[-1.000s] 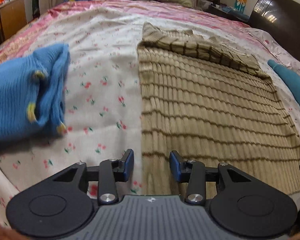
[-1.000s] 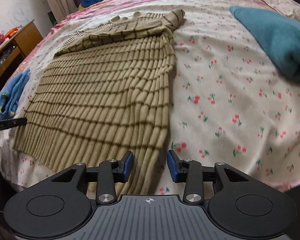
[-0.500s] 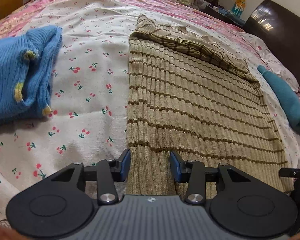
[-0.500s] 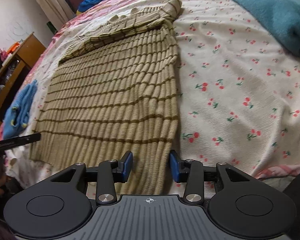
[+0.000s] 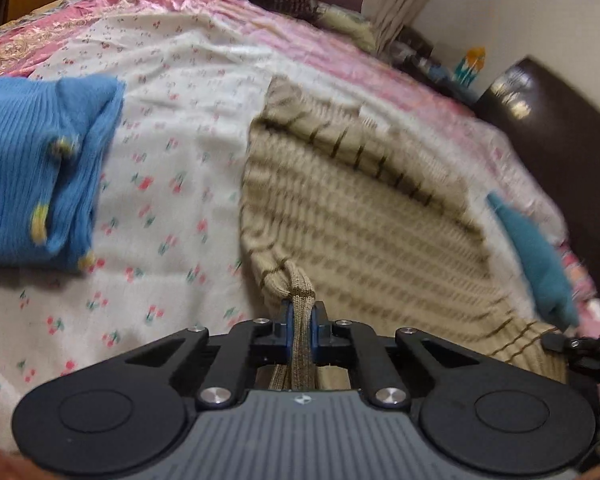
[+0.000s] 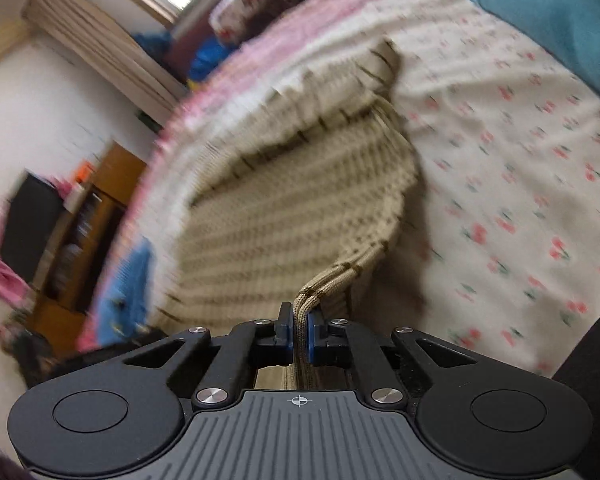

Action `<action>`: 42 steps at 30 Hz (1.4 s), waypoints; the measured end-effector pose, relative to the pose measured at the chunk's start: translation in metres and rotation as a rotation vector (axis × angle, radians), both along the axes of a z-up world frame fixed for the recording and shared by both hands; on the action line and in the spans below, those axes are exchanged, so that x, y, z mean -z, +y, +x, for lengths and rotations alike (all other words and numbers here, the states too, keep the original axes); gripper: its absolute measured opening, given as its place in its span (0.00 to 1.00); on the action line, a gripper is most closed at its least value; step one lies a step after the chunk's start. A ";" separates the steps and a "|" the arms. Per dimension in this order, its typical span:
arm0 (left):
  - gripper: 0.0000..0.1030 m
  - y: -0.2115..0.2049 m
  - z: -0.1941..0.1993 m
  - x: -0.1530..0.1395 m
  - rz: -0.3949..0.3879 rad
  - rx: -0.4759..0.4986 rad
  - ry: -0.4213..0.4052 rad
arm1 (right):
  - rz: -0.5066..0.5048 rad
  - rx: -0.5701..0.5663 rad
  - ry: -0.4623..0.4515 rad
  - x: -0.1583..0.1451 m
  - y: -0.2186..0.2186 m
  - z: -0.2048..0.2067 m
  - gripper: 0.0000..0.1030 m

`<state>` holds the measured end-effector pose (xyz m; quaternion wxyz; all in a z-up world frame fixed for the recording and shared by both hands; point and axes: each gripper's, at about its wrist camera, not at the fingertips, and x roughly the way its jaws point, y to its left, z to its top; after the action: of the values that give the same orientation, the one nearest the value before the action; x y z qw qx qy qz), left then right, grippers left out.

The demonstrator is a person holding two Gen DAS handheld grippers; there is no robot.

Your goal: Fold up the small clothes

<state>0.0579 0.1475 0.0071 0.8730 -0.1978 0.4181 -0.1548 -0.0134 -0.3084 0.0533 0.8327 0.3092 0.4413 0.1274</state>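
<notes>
A tan ribbed sweater with dark brown stripes lies on the cherry-print bedsheet, its sleeves folded across the far end. My left gripper is shut on the sweater's near left hem corner, which is bunched and lifted off the sheet. My right gripper is shut on the near right hem corner of the same sweater, also raised. The right gripper's tip shows at the left wrist view's right edge.
A folded blue knit garment lies to the left of the sweater and shows in the right wrist view. A teal garment lies to the right, also in the right wrist view. A dark headboard and wooden furniture flank the bed.
Both grippers have closed on the sweater's near hem corners and lifted them; the hem now rises off the sheet. Both views have tilted and blurred with the motion.
</notes>
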 end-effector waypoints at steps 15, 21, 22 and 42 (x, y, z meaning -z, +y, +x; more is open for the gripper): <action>0.09 0.008 0.160 -0.060 -0.307 -0.130 -0.200 | 0.232 0.201 -0.220 -0.043 -0.055 0.130 0.06; 0.09 -0.002 0.218 -0.051 -0.241 -0.109 -0.187 | 0.211 0.246 -0.190 -0.021 -0.056 0.197 0.06; 0.09 -0.003 0.218 -0.048 -0.238 -0.080 -0.177 | 0.198 0.259 -0.178 -0.016 -0.055 0.204 0.06; 0.40 -0.081 0.190 0.022 0.338 0.178 -0.080 | 0.110 0.253 -0.076 0.028 -0.056 0.192 0.11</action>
<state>0.2480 0.0666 -0.0148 0.8925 -0.0041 0.4190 -0.1667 0.1783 -0.3644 0.0255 0.8400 0.4026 0.3593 0.0569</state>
